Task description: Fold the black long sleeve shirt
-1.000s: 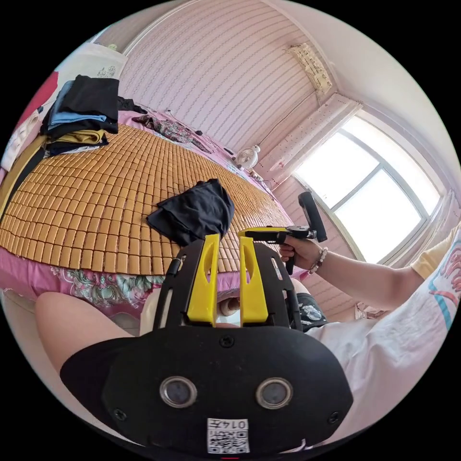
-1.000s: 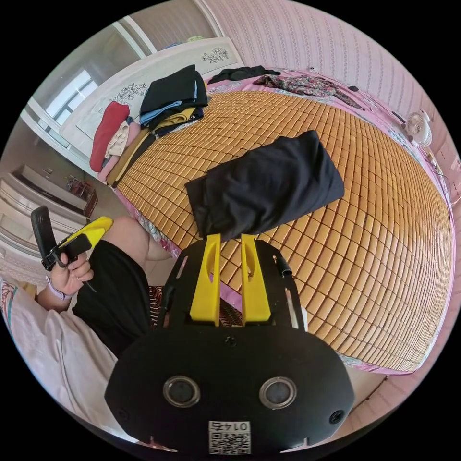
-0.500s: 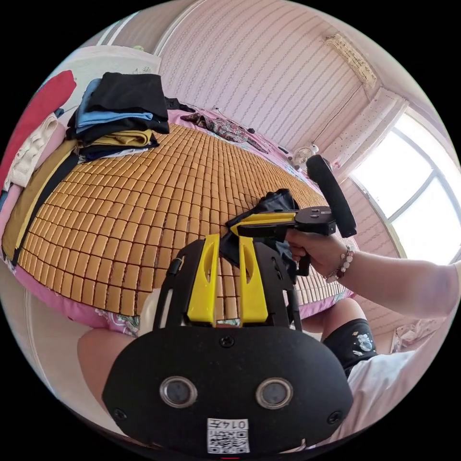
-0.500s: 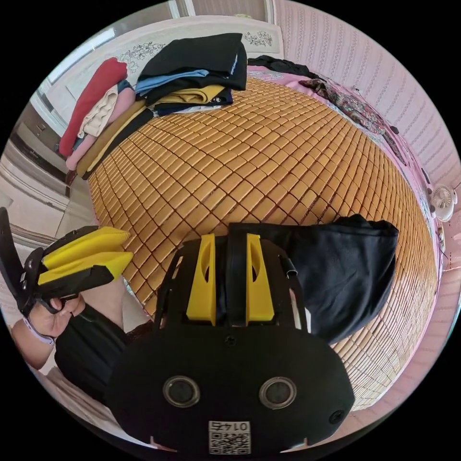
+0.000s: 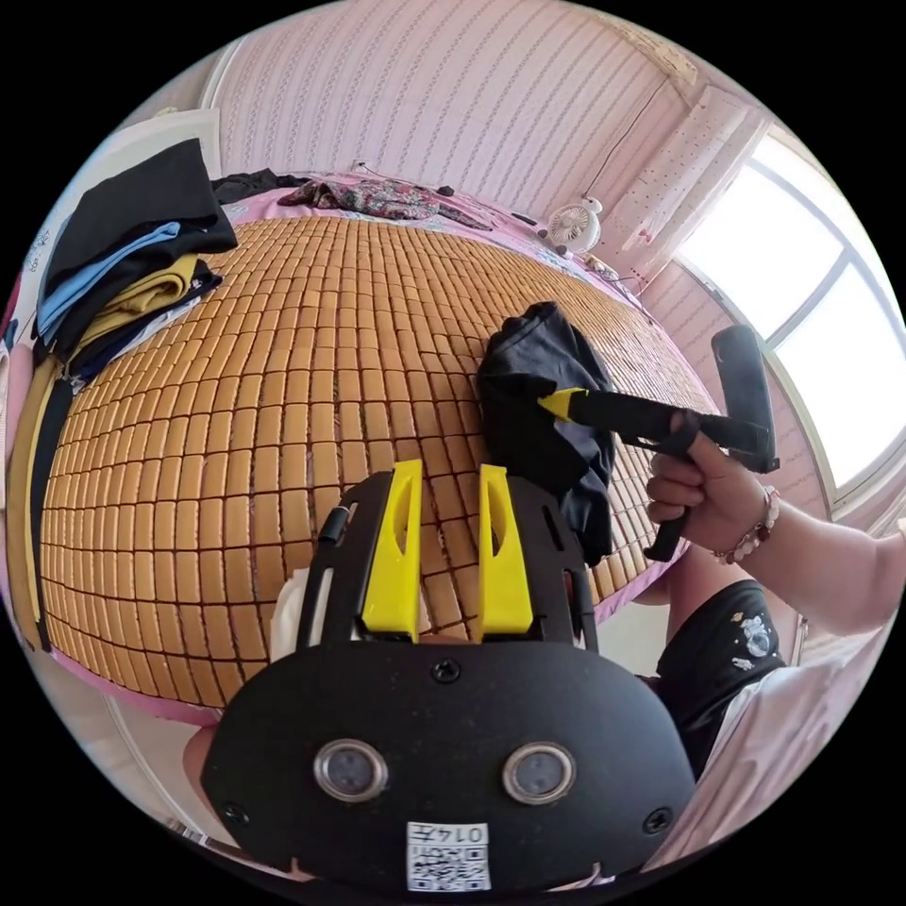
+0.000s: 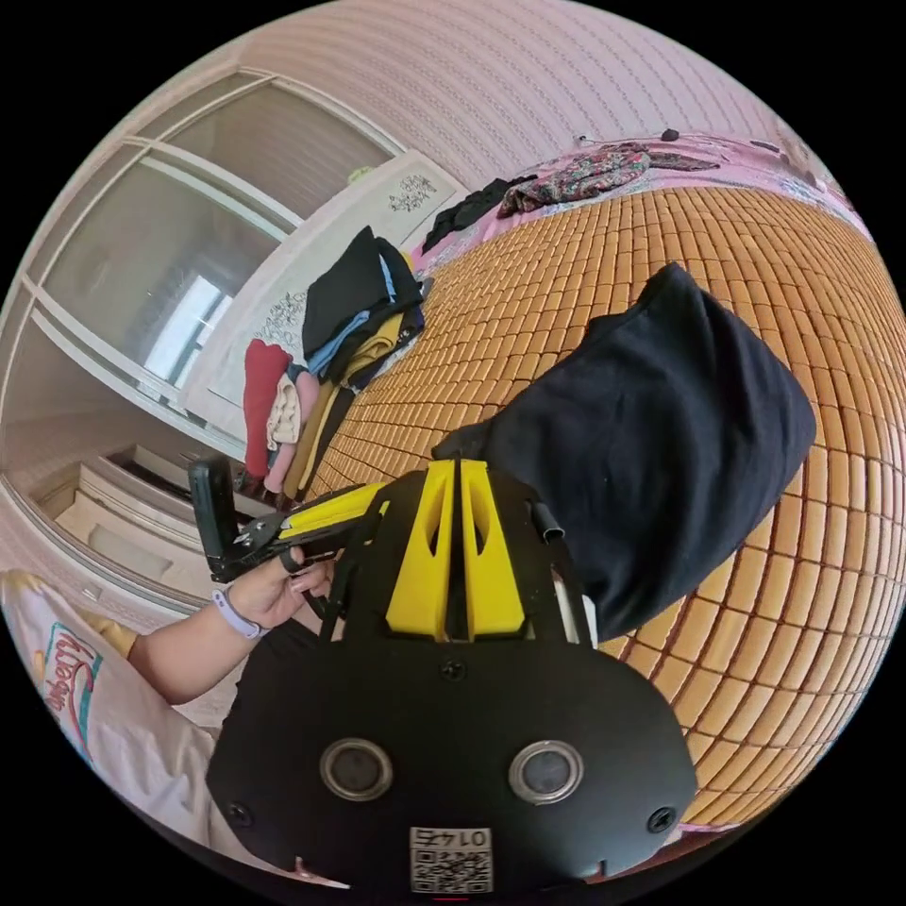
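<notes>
1. Right now the right gripper (image 6: 458, 467) has its jaws pressed together on the near edge of the black long sleeve shirt (image 6: 661, 425); a thin strip of black cloth shows between them in the right gripper view.
2. Left gripper view shows the same right gripper (image 5: 559, 404) from the side, held in the person's hand (image 5: 698, 486), its yellow tip buried in the shirt (image 5: 543, 415) bundle.
3. Shirt is a folded bundle, one end lifted at the gripper, the rest draping down onto the bamboo mat (image 5: 283, 377) near the bed's near edge.
4. Left gripper (image 5: 445, 472) has its jaws apart with a clear gap, nothing between them, only mat behind. It sits just beside the shirt, not touching.
5. Right gripper view also catches the left gripper (image 6: 363, 500) partly hidden behind the right one, held in a hand (image 6: 274, 590); jaw gap is not readable from there.
6. Stack of folded clothes (image 5: 123, 255) sits at the mat's far corner, well apart from the shirt.
7. Patterned cloth (image 5: 363, 198) lies at the far edge of the bed, small fan (image 5: 574, 225) near the window (image 5: 802, 283).
</notes>
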